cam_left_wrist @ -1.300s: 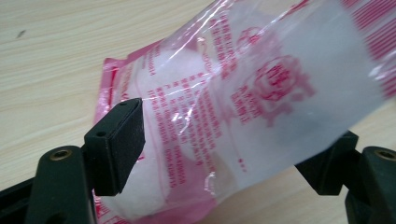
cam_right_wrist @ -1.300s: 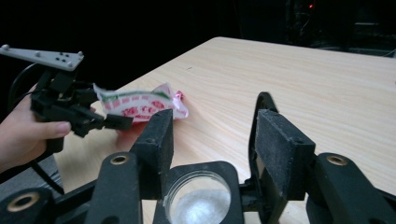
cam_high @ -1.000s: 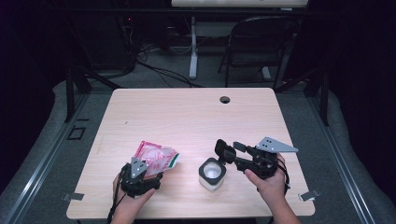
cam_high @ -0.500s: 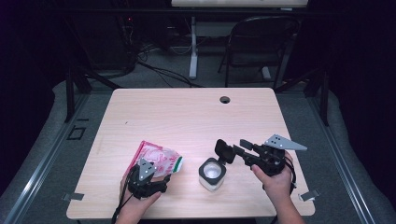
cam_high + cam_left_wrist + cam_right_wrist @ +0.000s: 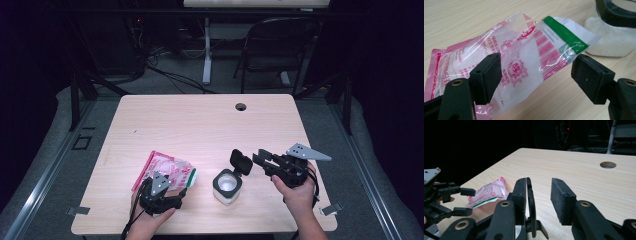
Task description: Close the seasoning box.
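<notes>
Claw [image 5: 172, 192] on our left stands spread around one end of the clear pink-printed pouch [image 5: 167, 170], which lies flat on the tabletop [image 5: 200, 125]; in the left gripper view its two pads sit either side of the plastic without pressing it. Just beyond and to the right sits the small white jar [image 5: 227, 186] with its hinged black lid [image 5: 241, 162] flipped up. Our right claw [image 5: 250, 159] has just been closing; its jaws are partly spread, and the right gripper view shows the upright lid against the inner face of one jaw, the other pad apart from it, so we judge no grip is made yet. We judge the work early: jar already open, pouch not yet lifted or emptied. We count one pouch, one jar, two claws. Farther off, the tabletop has one round cable hole [image 5: 241, 106].
</notes>
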### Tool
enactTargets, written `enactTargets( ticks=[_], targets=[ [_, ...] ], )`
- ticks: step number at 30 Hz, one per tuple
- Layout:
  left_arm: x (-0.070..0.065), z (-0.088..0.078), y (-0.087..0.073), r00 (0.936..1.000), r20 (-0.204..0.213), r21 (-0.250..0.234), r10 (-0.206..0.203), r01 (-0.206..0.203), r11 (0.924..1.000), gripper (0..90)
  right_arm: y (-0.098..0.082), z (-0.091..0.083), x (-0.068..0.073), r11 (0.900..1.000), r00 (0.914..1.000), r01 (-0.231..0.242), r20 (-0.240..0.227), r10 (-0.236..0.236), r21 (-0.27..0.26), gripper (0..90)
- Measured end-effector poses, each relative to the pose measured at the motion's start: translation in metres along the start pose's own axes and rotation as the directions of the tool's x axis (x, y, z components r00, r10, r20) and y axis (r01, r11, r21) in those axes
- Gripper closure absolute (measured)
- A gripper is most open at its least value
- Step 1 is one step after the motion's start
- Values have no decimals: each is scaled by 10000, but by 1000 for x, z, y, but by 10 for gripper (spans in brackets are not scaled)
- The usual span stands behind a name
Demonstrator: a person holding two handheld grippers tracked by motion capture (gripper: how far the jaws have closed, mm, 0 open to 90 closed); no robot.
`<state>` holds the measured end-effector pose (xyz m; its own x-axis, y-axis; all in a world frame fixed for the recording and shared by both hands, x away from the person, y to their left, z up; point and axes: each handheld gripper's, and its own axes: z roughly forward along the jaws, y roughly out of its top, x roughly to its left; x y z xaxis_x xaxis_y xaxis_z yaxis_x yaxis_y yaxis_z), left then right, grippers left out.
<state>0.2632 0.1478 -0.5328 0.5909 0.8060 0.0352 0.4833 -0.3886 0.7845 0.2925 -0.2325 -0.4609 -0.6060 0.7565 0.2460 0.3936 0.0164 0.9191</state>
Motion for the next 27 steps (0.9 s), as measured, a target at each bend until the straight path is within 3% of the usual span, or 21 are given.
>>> enactTargets(
  ticks=[11, 22, 27],
  targets=[
    [-1, -10, 6, 9984, 408, -283, -384, 396, 9988, 249, 2, -2, -2, 10000, 10000, 11, -30, -11, -19, 644],
    [-11, -16, 12, 9973, 720, -492, -146, 182, 9986, 249, 2, -4, -4, 10000, 10000, -33, 82, 33, -82, 645],
    [-12, -21, 16, 9953, 895, -738, -365, 432, 9963, 251, 3, -6, -6, 9999, 9999, -48, 135, 49, -123, 647]
  ],
)
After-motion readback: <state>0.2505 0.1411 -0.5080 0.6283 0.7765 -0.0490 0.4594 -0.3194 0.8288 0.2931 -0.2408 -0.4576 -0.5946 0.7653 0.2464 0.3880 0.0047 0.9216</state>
